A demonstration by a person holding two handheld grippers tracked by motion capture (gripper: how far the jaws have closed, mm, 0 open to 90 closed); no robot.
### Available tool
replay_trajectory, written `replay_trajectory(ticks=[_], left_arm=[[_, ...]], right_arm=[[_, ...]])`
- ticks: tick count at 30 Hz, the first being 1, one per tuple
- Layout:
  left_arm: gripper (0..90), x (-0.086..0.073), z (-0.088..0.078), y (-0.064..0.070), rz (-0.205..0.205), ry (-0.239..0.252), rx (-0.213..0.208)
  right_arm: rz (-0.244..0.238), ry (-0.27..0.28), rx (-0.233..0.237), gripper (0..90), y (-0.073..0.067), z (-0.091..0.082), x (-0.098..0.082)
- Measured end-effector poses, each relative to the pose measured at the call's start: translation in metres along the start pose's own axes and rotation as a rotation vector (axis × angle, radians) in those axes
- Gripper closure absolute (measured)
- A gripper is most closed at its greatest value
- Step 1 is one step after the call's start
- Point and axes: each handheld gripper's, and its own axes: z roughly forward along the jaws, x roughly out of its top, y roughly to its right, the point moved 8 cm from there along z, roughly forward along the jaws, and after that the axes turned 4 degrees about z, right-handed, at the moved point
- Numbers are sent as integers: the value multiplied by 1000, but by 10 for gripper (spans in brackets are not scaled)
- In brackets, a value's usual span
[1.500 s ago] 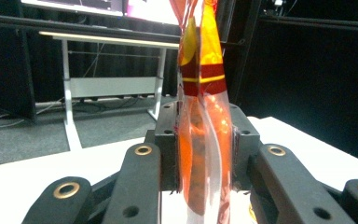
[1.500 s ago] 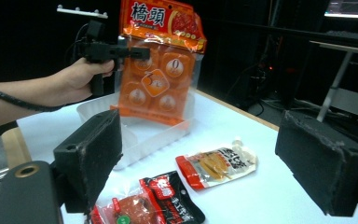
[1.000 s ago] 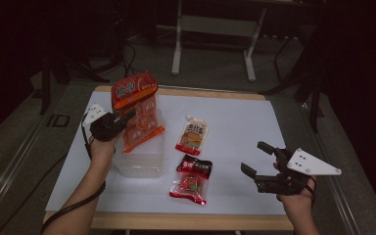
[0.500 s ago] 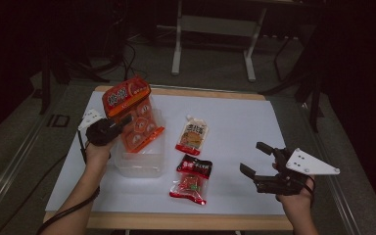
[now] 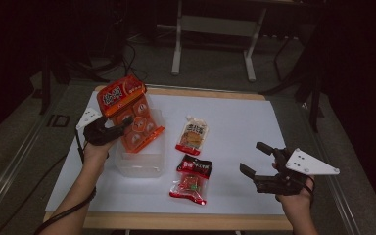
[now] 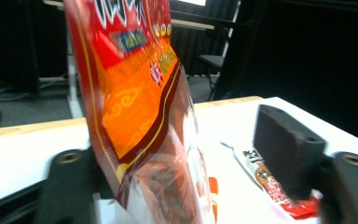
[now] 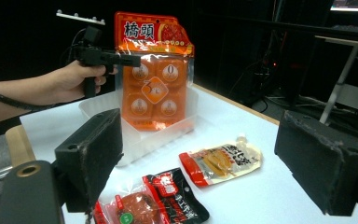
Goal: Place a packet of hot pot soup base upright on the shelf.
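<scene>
Two grippers are at work over the tabletop (image 5: pixel 235 117), and the matter in hand lies at the left. The left gripper (image 5: pixel 120 128) reaches from the person's left side over a clear plastic tray (image 5: pixel 127 164), with the orange snack pack (image 5: pixel 127 115) standing between its jaws. Those jaws have just been opening: the left gripper view shows the pack (image 6: pixel 140 107) leaning against one jaw while the other stands well clear of it, so the pack is no longer pinched. The pack stands nearly upright, its long axis running from the tray floor to its printed header, tilted a little away from the person; its lower edge rests inside the tray, as the right gripper view confirms (image 7: pixel 154 88). Judgement: the pack has been released into the tray, and the coming move turns on drawing the jaws back sideways without dragging the leaning pack over. To the right of the tray, a pale sauce-type pouch (image 5: pixel 192 135) lies flat, and nearer the person a black-and-red packet (image 5: pixel 192 179) lies flat, both apart from the tray. Farthest right, the right gripper (image 5: pixel 255 159) hovers near the front edge, jaws wide and empty, pointed toward the two loose packets and nearer to them than the left gripper is.
</scene>
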Motion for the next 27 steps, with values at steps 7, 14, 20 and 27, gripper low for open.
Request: replay_trajectory(ticks=[7,14,20,27], left_arm=[[40,7,-14,3,-10,3,28],[13,9,-34,14,21,2,49],[13,12,-54,25,38,11,54],[13,3,-70,43,32,8,18]], right_arm=[[-5,1,-3,149,0,0,1],[-32,-11,-10,150,-1,4,-1],[-73,-29,-14,151,-2,7,-2],[-83,-42,-4,151,-3,10,-4]])
